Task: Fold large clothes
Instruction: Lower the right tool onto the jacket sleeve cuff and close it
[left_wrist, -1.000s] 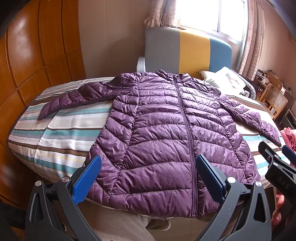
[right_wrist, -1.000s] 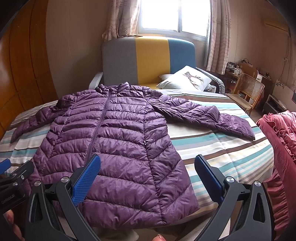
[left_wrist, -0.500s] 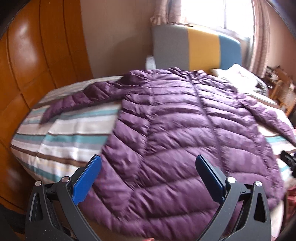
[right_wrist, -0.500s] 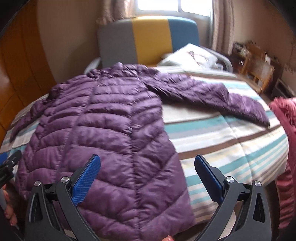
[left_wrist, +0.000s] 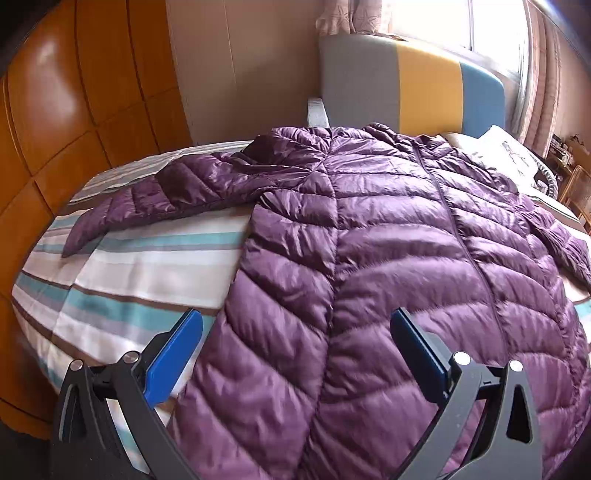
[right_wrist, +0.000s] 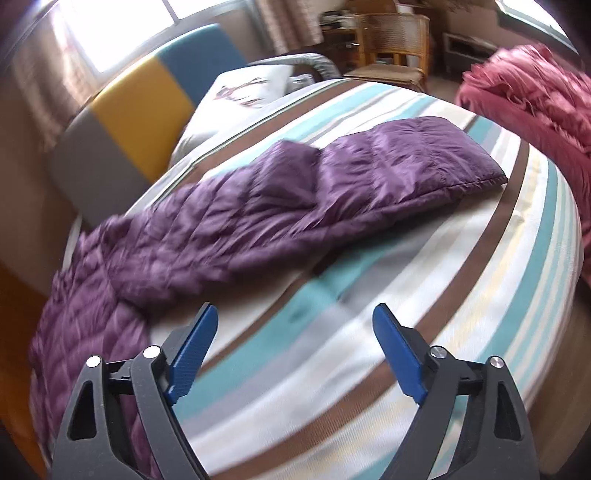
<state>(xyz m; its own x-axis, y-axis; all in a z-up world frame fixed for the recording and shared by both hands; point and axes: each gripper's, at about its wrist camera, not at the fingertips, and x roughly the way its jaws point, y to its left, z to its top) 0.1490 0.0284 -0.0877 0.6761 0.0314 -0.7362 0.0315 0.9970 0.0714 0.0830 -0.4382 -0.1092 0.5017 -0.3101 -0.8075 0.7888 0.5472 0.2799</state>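
Striped bed (right_wrist: 406, 295), purple jacket (left_wrist: 369, 258) — spread flat

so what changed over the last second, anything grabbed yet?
Nothing grabbed. The left gripper moved in over the purple jacket near its hem, jaws wide open. The right gripper swung out and rolled toward the jacket's sleeve; its jaws have just been closing a little, with only striped bedding between them. The jacket lies spread flat as before.
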